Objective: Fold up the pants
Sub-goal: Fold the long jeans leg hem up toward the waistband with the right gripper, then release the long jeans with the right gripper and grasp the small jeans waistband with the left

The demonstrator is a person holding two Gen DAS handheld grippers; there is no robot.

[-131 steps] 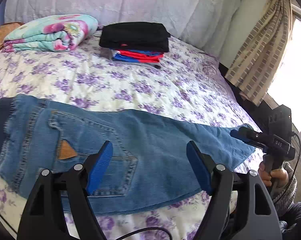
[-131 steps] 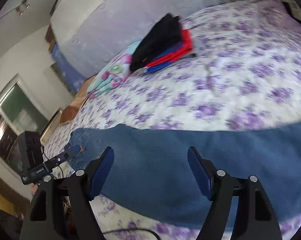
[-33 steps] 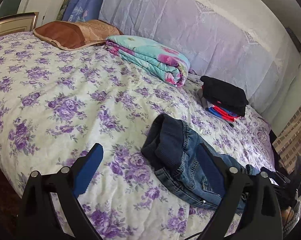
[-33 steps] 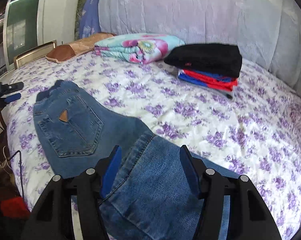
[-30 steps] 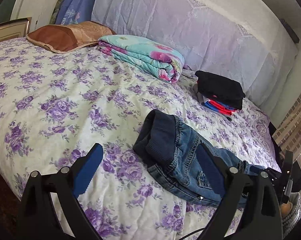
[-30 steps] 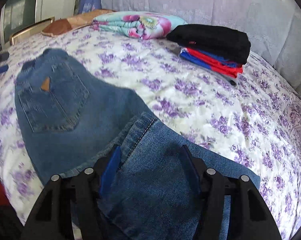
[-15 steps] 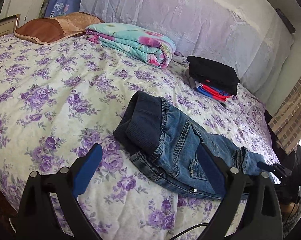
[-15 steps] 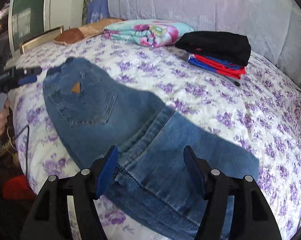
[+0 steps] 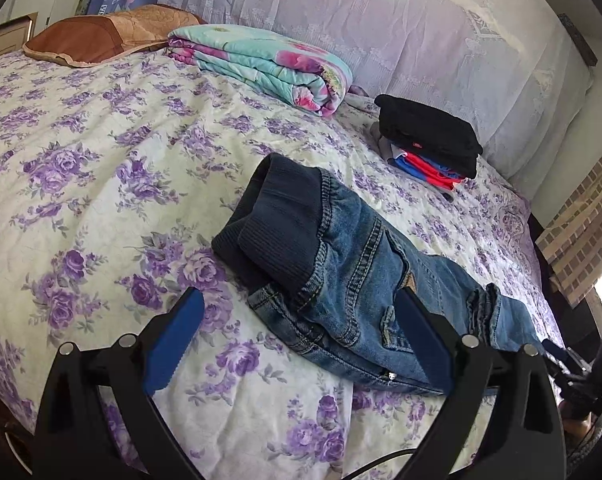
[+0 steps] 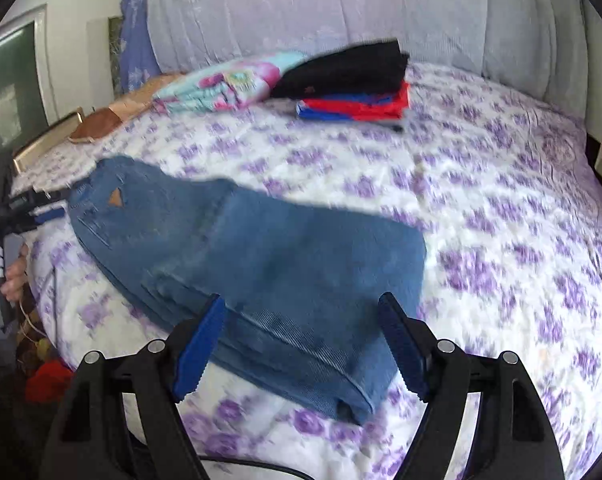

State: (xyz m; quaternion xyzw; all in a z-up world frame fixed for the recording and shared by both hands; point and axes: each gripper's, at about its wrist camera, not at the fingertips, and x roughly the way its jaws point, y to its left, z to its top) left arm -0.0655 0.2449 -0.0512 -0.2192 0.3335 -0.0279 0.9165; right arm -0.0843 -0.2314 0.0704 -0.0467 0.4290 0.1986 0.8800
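Blue jeans [image 9: 357,276] lie folded on the flowered bed [image 9: 81,168], dark ribbed waistband [image 9: 285,216] nearest my left gripper [image 9: 297,332]. That gripper is open just short of the waistband and touches nothing. In the right wrist view the jeans [image 10: 261,256] show the leg half doubled over the seat, a brown patch [image 10: 115,199] at the far end. My right gripper [image 10: 301,344] hovers over the folded edge, its jaws opening, pads off the cloth. Each gripper appears small in the other's view: right gripper [image 9: 573,364], left gripper [image 10: 25,208].
A rolled floral blanket [image 9: 269,68], a brown pillow [image 9: 109,36] and a stack of folded clothes [image 9: 429,136] with black on top sit near the padded headboard. A checked curtain [image 9: 581,232] hangs at the right. A person's hand [image 10: 13,276] is at the bed's left edge.
The jeans lay stretched out flat; now the leg half is laid over the seat. My right gripper let go of the leg end, spread its jaws and drew back. The left gripper came slightly nearer the waistband.
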